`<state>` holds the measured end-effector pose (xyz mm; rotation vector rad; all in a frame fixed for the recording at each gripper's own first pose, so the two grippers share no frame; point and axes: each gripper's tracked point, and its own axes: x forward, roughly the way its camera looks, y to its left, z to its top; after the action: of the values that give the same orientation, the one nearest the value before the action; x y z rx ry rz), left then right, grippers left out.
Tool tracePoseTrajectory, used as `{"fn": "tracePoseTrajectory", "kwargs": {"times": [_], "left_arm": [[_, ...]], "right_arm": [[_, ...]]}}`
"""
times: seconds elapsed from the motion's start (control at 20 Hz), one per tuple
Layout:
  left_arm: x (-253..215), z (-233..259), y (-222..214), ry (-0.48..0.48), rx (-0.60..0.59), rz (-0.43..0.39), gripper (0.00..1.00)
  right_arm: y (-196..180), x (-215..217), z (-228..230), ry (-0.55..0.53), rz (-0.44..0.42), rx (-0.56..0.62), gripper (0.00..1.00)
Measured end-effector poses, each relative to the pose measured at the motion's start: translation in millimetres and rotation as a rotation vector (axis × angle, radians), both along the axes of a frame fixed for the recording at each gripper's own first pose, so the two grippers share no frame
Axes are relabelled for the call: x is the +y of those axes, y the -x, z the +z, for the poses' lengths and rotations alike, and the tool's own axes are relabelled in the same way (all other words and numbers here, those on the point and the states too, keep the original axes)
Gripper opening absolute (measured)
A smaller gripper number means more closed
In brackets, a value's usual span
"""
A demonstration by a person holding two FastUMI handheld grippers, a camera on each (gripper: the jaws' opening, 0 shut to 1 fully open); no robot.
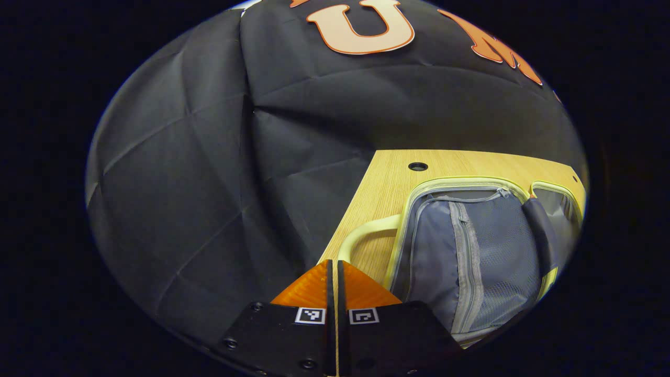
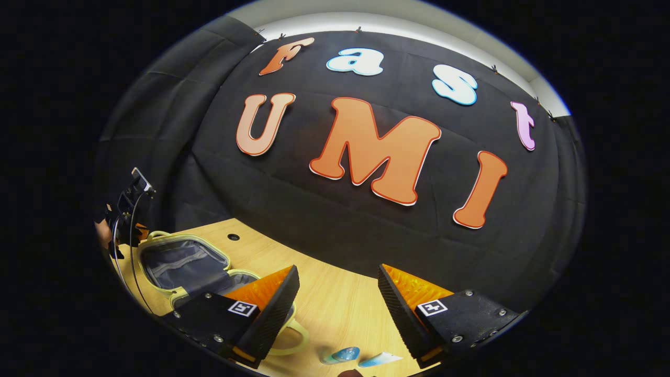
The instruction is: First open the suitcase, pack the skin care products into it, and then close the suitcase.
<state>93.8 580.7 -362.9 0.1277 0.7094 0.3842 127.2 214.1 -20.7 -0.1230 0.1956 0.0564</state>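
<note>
The suitcase (image 1: 471, 251) lies open on the wooden table (image 1: 387, 183), pale yellow outside with a grey zipped mesh lining; its side handle (image 1: 366, 230) faces my left gripper (image 1: 335, 272). That gripper hovers near the table's left edge, shut with nothing between its fingers. In the right gripper view the open suitcase (image 2: 183, 262) sits at the left, and the left gripper (image 2: 123, 209) with the hand holding it shows beyond it. My right gripper (image 2: 337, 293) is open above the table. Two skin care items, a blue-capped bottle (image 2: 343, 355) and a pale blue tube (image 2: 379, 359), lie below it.
A round cable hole (image 1: 417, 166) sits in the table near its far edge, behind the suitcase. Bare tabletop (image 2: 335, 293) stretches between the suitcase and the black cloth wall. The table's left edge drops off beside my left gripper.
</note>
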Motion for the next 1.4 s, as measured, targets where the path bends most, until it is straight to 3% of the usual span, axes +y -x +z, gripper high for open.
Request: {"fn": "tracePoseTrajectory", "kwargs": {"times": [0.1,0.15,0.2,0.25,0.35,0.55,0.65,0.95,1.4], "left_arm": [[-12,23,1,-0.010,-0.038,0.003,0.08],[-21,38,-1,-0.011,-0.068,-0.007,0.24],[-33,55,-1,-0.016,-0.095,-0.012,0.28],[-47,71,-1,-0.017,-0.123,-0.024,0.45],[-77,104,-2,-0.036,-0.175,-0.056,0.66],[-153,154,2,-0.037,-0.256,-0.129,0.93],[-191,169,6,-0.027,-0.292,-0.149,0.99],[-320,173,15,-0.010,-0.317,-0.279,0.99],[-510,123,11,0.084,-0.318,-0.499,0.99]], "right_arm": [[6,-13,-6,-0.001,-0.004,0.009,0.95],[10,-19,-9,-0.008,-0.007,0.012,0.96],[13,-26,-10,-0.016,-0.012,0.011,0.95],[18,-32,-11,-0.024,-0.016,0.007,0.96],[27,-45,-16,-0.033,-0.018,0.007,0.96],[46,-71,-34,-0.058,-0.016,0.023,0.95],[57,-83,-45,-0.080,-0.017,0.040,0.95],[82,-112,-84,-0.115,0.000,0.090,0.96],[99,-144,-154,-0.115,0.011,0.177,0.96]]}}
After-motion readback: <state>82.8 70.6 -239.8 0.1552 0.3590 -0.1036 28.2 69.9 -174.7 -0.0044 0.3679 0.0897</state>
